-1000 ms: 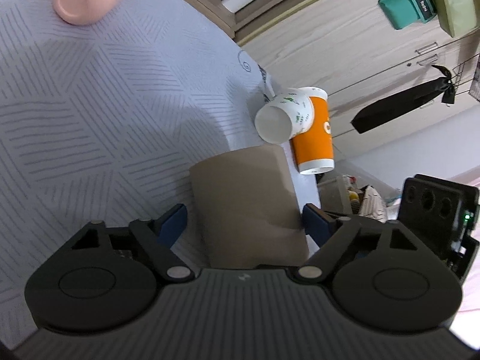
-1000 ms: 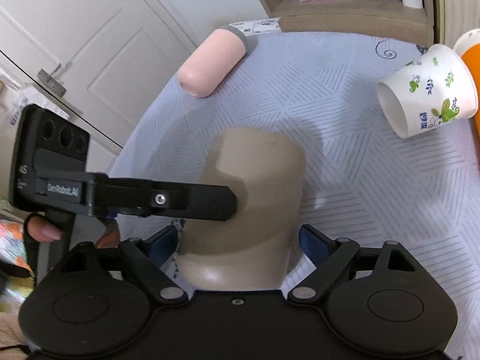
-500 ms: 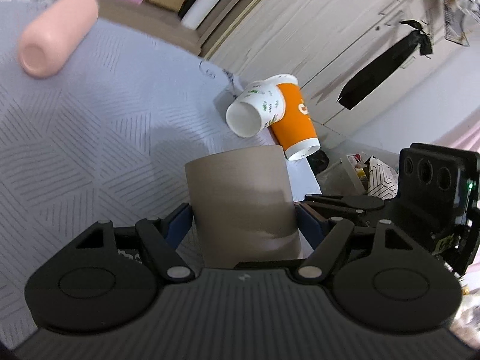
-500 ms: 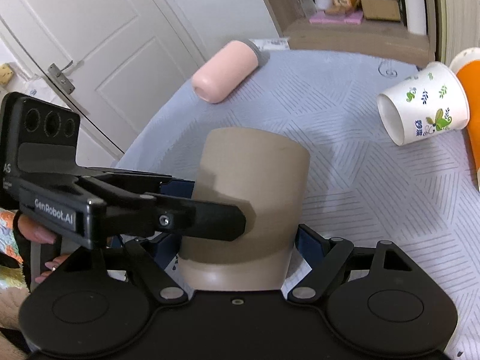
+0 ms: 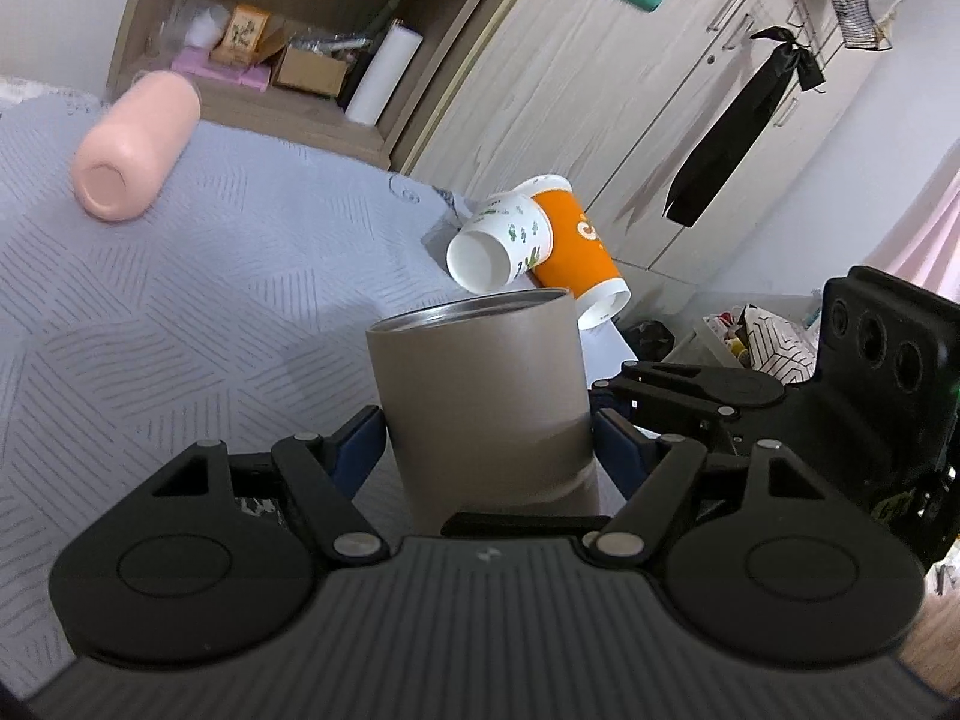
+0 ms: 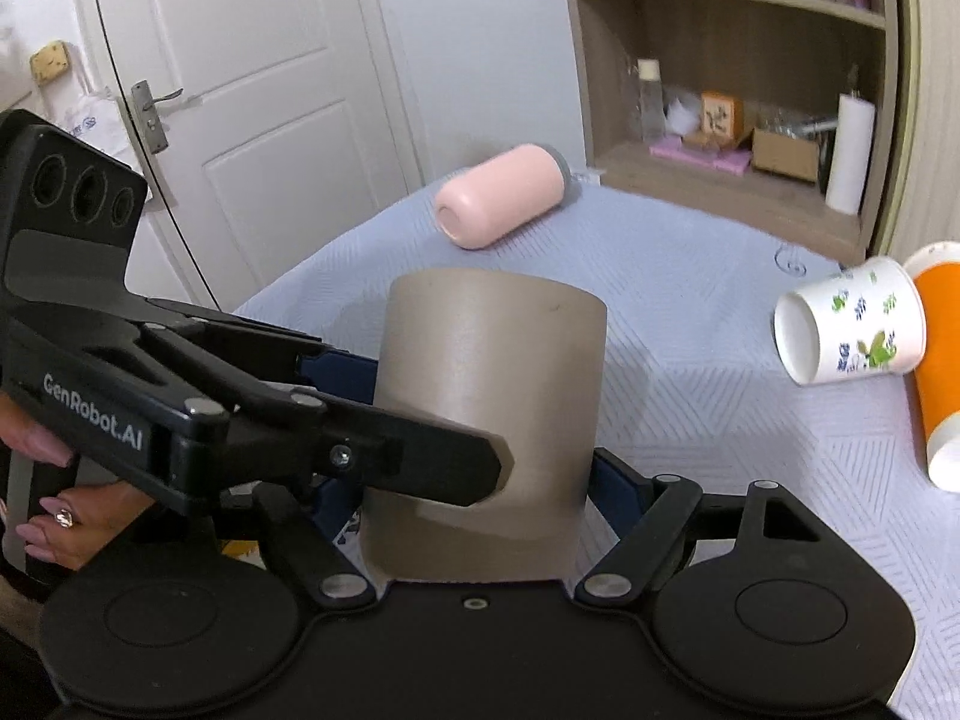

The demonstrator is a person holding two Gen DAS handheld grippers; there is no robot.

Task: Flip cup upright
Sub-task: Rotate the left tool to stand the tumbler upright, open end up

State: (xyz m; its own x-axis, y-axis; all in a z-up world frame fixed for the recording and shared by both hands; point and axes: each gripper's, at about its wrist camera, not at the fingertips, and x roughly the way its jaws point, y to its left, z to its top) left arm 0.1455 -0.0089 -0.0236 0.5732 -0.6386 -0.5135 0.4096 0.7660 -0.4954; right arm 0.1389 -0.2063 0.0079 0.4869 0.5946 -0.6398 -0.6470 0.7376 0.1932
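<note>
1. Left hand-held gripper (image 5: 486,450) pinching taupe matte metal cup (image 5: 480,402) low on its sides, open steel rim up; blue pads (image 5: 360,444) pressed to the wall.
2. Right hand-held gripper (image 6: 474,480) clamps same cup (image 6: 486,420) from the other side.
3. Cup sits near the edge of the grey-blue patterned quilted bed cover (image 5: 180,312).
4. Pink cylindrical bottle (image 6: 501,195) lies on its side farther back.
5. White floral paper cup (image 6: 846,330) lies tipped against orange paper cup (image 6: 939,360).
6. Room: wooden shelf unit (image 6: 720,174) with paper roll and boxes, white door (image 6: 240,90), wardrobe (image 5: 630,90) with hanging black ribbon (image 5: 738,120).
</note>
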